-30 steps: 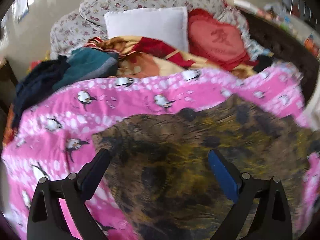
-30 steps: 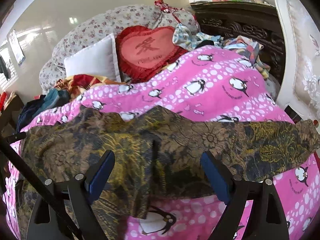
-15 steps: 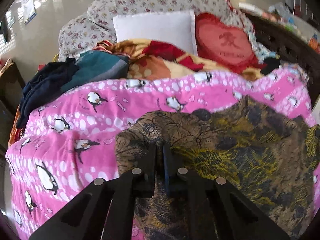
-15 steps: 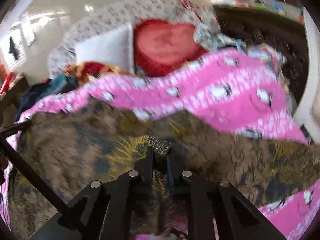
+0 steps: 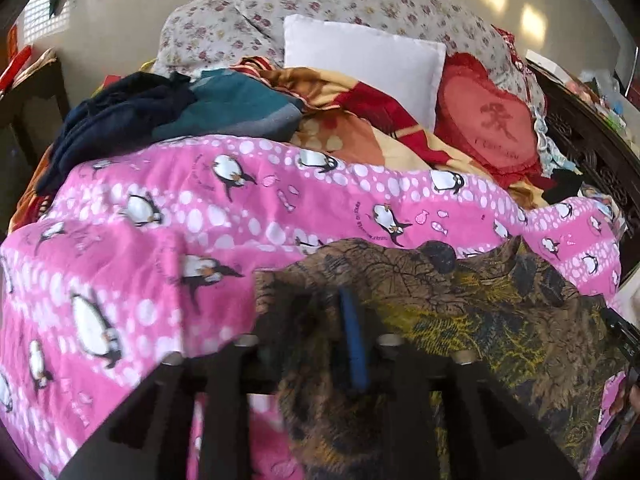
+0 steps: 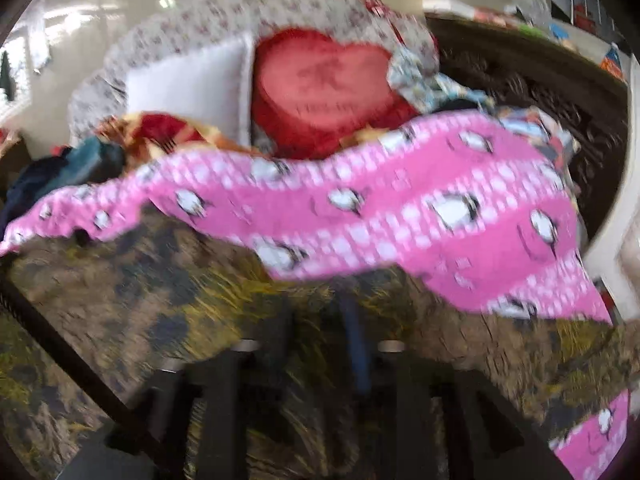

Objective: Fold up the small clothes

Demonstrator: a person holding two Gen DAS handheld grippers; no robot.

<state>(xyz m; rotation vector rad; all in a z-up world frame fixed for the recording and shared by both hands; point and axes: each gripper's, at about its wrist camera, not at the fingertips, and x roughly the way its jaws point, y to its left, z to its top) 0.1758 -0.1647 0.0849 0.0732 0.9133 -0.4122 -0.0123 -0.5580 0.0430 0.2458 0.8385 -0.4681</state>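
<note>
A brown, yellow and black floral garment (image 5: 460,320) lies on the pink penguin blanket (image 5: 168,224). My left gripper (image 5: 326,312) is shut on the garment near its left edge, with cloth pinched between the black and blue fingers. In the blurred right wrist view the same garment (image 6: 140,292) spreads across the lower frame, and my right gripper (image 6: 320,320) is shut on it near its upper edge, where the pink blanket (image 6: 400,216) begins.
Behind the blanket are a white pillow (image 5: 360,64), a red heart cushion (image 5: 488,120), floral pillows (image 5: 340,4), and a heap of dark blue and teal clothes (image 5: 160,112) at the left. A dark carved headboard (image 5: 592,140) runs along the right.
A second ago both grippers were open over the garment. They shut on it half a second ago. Both have since lifted and pulled the cloth; the right view is motion-blurred.
</note>
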